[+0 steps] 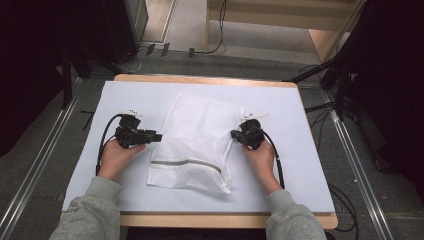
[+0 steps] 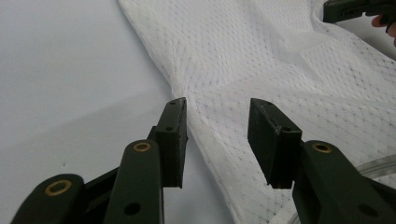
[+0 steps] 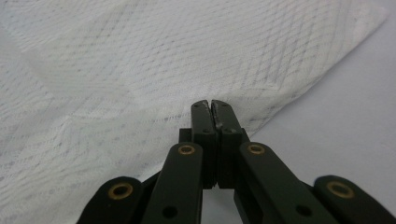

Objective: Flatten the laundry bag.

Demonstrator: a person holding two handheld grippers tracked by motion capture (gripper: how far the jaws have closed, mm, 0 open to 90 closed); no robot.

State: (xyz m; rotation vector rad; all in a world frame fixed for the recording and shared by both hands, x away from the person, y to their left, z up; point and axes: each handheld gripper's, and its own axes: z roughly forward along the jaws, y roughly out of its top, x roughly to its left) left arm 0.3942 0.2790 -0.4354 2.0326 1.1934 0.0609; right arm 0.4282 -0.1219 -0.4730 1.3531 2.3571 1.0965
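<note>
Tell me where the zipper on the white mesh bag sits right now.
In the high view, the zipper runs across the near end of the mesh bag, toward the person, on the light blue table cover, between the left gripper and the right gripper.

mesh bag (image 2: 261, 60) cut off by frame edges, zipper (image 2: 373, 164) barely visible

At frame centre lies a white mesh laundry bag (image 1: 192, 142) with a fine dotted weave and a grey zip line; beneath it a pale blue sheet (image 1: 290, 165) covers the light wooden desk (image 1: 210, 79); both claws are black with brass-coloured rivets; grey sleeves at the bottom
</note>
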